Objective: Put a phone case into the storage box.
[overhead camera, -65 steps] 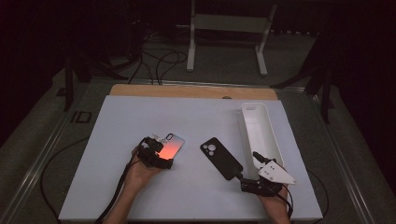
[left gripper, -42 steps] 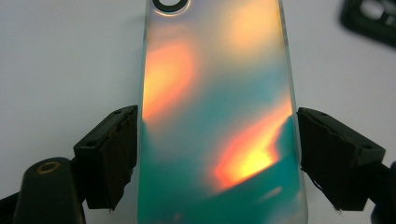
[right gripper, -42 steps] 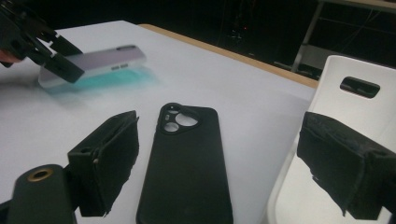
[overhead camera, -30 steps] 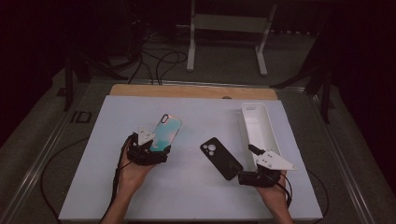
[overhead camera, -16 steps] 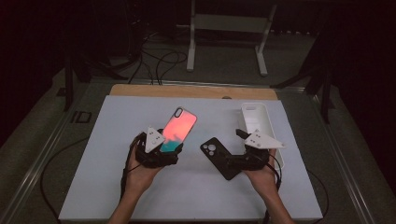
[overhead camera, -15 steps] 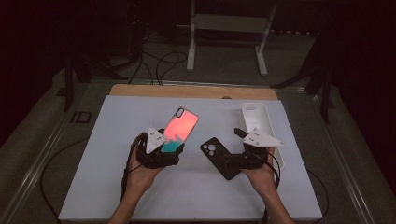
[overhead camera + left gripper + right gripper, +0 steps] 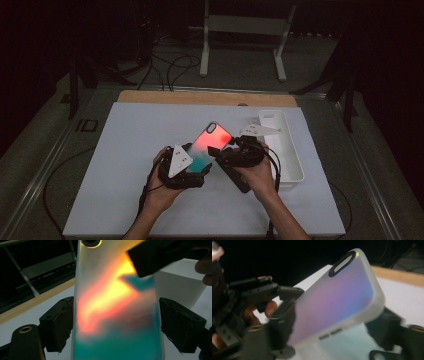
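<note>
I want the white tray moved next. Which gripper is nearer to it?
Right. The right gripper hangs just beside the white tray, at its near left; the left gripper is farther left, across the iridescent phone case.

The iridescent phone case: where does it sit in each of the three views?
High view: iridescent phone case at table centre, tilted up between both hands.
Left gripper view: iridescent phone case in the middle, between the jaws.
Right gripper view: iridescent phone case centre, slanting up right.
Shared landmark: its oval camera cutout.

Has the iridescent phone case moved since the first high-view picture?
Yes. The iridescent phone case, held in the left gripper, has been lifted off the mat and carried right, closer to the white tray.
</note>
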The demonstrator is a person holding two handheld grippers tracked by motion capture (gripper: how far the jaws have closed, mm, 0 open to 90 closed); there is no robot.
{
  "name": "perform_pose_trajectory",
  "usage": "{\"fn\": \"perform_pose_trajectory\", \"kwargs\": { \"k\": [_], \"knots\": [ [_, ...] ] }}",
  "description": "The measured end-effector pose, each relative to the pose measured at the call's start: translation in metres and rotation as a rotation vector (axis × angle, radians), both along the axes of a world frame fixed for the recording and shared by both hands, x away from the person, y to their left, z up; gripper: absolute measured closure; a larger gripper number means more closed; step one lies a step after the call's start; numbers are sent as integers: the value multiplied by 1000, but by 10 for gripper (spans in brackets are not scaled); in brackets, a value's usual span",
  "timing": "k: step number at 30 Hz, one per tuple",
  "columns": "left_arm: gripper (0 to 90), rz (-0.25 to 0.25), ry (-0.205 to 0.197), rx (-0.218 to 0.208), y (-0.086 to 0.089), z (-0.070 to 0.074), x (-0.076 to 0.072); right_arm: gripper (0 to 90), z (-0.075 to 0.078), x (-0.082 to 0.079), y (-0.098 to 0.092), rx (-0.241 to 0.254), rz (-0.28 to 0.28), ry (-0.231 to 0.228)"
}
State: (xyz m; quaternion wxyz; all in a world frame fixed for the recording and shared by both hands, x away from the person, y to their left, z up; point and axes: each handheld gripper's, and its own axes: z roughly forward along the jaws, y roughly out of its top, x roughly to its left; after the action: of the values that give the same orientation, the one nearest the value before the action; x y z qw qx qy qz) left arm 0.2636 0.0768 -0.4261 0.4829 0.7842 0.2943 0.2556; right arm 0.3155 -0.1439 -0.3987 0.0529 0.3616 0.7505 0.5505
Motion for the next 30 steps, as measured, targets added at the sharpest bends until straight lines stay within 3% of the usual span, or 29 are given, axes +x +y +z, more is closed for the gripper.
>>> {"fn": "perform_pose_trajectory", "kwargs": {
  "k": [1, 5, 12, 21, 22, 30],
  "knots": [
    [170, -1, 0, 0, -1, -1, 0, 485, -1, 1, 1, 3, -5, 24],
    [170, -2, 4, -12, -2, -4, 0, 571, -1, 2, 2, 12, 0, 44],
    [170, -22, 66, -33, -4, -14, 5, 788, 0, 0, 1, 31, 23, 63],
    [180, -56, 137, -32, -4, -19, 10, 859, 0, -2, 4, 19, 40, 74],
    [174, -62, 147, -32, -4, -19, 11, 862, 1, -3, 4, 0, 22, 55],
    [149, -131, 217, -77, 4, -21, 15, 863, 7, -4, -5, 8, 33, 29]
  ]
}}
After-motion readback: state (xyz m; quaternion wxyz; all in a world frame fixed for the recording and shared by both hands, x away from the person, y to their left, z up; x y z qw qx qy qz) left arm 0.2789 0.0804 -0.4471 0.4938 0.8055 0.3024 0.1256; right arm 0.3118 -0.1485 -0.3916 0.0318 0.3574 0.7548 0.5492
